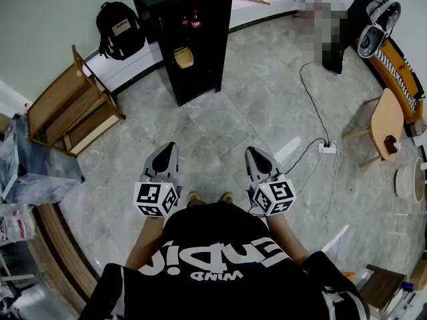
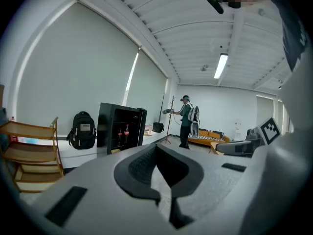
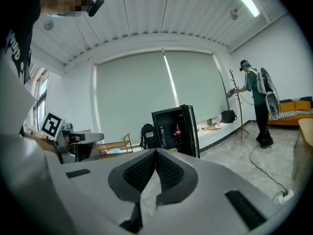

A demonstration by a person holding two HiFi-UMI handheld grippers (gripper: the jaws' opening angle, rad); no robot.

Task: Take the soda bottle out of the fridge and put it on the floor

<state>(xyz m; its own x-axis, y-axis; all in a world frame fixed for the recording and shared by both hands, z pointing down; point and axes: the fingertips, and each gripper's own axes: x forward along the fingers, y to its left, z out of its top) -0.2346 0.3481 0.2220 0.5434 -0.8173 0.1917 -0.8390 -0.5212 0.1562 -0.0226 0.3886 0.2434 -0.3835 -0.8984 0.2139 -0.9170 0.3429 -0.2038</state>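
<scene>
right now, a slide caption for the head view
Left gripper and right gripper shut, person faces black fridge across tiled floor

Office-type test rm: roller blinds (image 3: 146,87), strip light (image 2: 220,65), floor cables (image 1: 312,102).

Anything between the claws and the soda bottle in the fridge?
Nothing visible: bare floor from left claw and right claw to the fridge; cable lies aside. Its door looks open, soda bottles exposed.
</scene>
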